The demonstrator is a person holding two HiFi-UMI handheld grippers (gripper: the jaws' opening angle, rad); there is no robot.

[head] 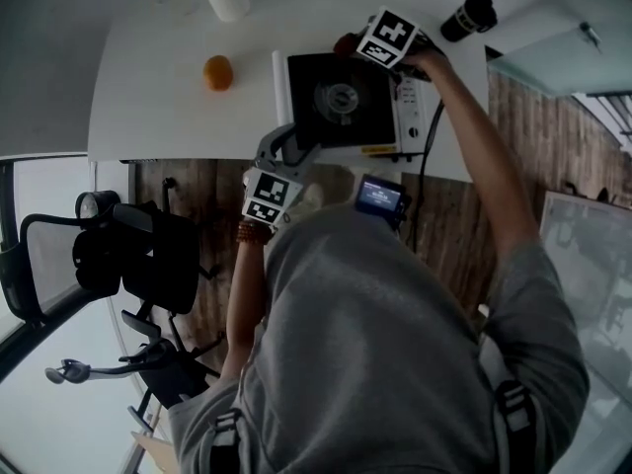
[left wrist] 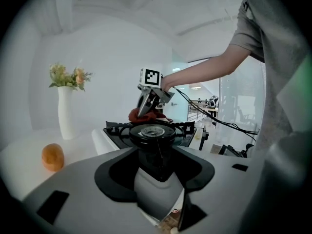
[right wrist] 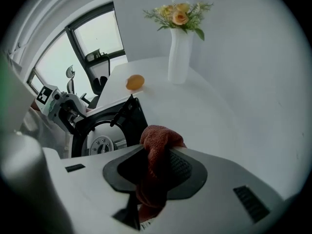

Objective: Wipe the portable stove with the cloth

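Things on and around the white table [head: 148,117]
A white vase [right wrist: 179,57] with flowers [right wrist: 179,12] stands near an orange [head: 218,72]; a black bottle [head: 468,16] is well apart; an office chair [head: 128,255] stands beside the table.

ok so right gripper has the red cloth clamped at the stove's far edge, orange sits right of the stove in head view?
No: head view shows the orange left of the stove. The rest holds: right gripper has the red cloth clamped at the stove's far edge.

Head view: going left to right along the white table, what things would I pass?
orange → portable stove → black flask
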